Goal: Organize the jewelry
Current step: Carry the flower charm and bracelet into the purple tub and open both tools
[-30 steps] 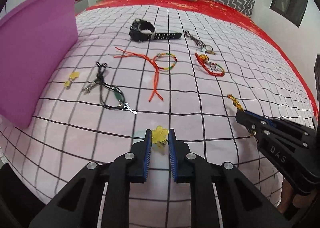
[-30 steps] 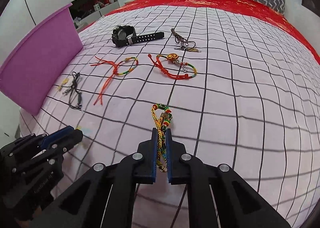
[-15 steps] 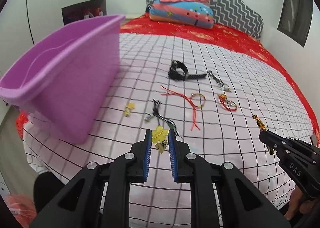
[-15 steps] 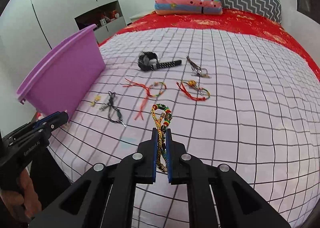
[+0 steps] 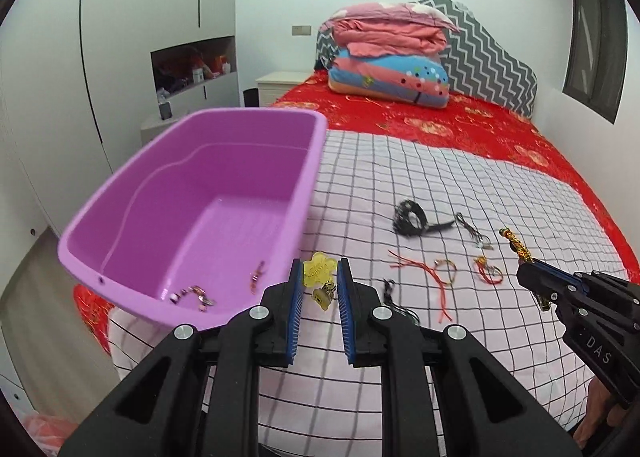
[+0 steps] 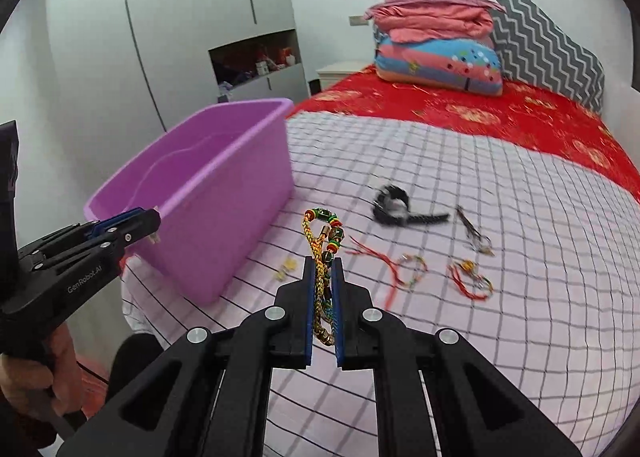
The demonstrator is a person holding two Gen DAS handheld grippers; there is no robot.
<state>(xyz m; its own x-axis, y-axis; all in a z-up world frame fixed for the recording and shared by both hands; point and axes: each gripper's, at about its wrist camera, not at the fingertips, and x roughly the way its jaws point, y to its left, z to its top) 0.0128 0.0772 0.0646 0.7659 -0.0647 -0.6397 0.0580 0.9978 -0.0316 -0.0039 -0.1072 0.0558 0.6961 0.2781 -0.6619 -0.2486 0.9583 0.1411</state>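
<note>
Pinching a yellow flower charm (image 5: 317,271) between its blue pads, the left gripper (image 5: 318,289) sits low in the centre of the left wrist view, jaws nearly together with only the charm's width between them; a small gold piece dangles from the charm just below. In the right wrist view the right gripper (image 6: 323,281) is closed tight on a braided bead bracelet (image 6: 322,235), whose gold cord runs down between the pads while its loop of green and red beads stands up above the tips.

Just left of the left gripper's tips is the purple tub (image 5: 120,193), filling the middle left of that view; a few small trinkets (image 5: 196,293) lie on its floor near the lower rim. The tub rests at the edge of a checked sheet (image 5: 460,185) spread over the bed.

To the right of the tips, on the sheet, lie a black cord necklace (image 5: 394,297), an orange string bracelet (image 5: 428,271), a red knotted bracelet (image 5: 488,271), a dark keychain (image 5: 474,233) and, farther up, a black watch (image 5: 412,219). In the right wrist view a small yellow earring pair (image 6: 285,269) lies beside the tub's wall.

At the top centre of both views folded quilts (image 5: 390,53) are stacked on a red bedspread (image 5: 460,121)
</note>
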